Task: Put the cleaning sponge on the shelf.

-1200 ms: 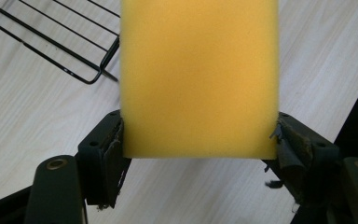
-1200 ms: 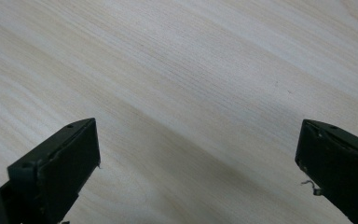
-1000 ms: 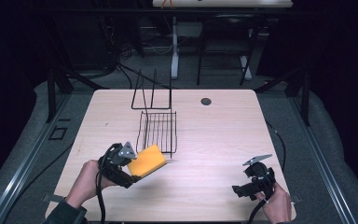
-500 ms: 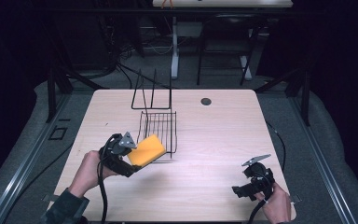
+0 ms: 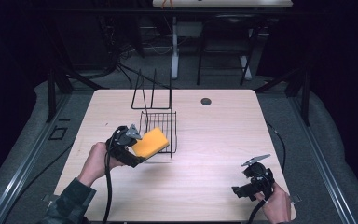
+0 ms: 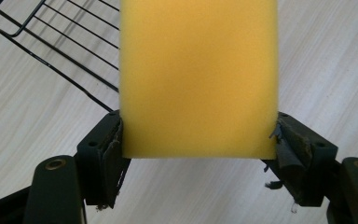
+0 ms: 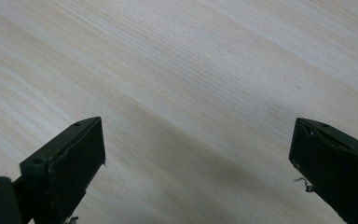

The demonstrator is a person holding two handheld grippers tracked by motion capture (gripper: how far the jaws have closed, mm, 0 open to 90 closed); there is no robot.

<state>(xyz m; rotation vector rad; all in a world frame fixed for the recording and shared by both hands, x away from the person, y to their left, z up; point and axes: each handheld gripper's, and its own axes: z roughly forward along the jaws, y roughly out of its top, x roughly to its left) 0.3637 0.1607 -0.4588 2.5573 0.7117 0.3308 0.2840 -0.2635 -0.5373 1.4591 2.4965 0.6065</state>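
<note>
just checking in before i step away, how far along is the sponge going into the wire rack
Done: the left gripper is shut on the yellow sponge, lifted off the table. In hand: the sponge hangs at the near edge of the wire rack. Left: setting it inside and letting go. The right gripper rests open, apart.

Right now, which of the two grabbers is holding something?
The left gripper. Its jaws pinch the yellow sponge at the edge of the wire rack. The right gripper stands open over bare table.
</note>
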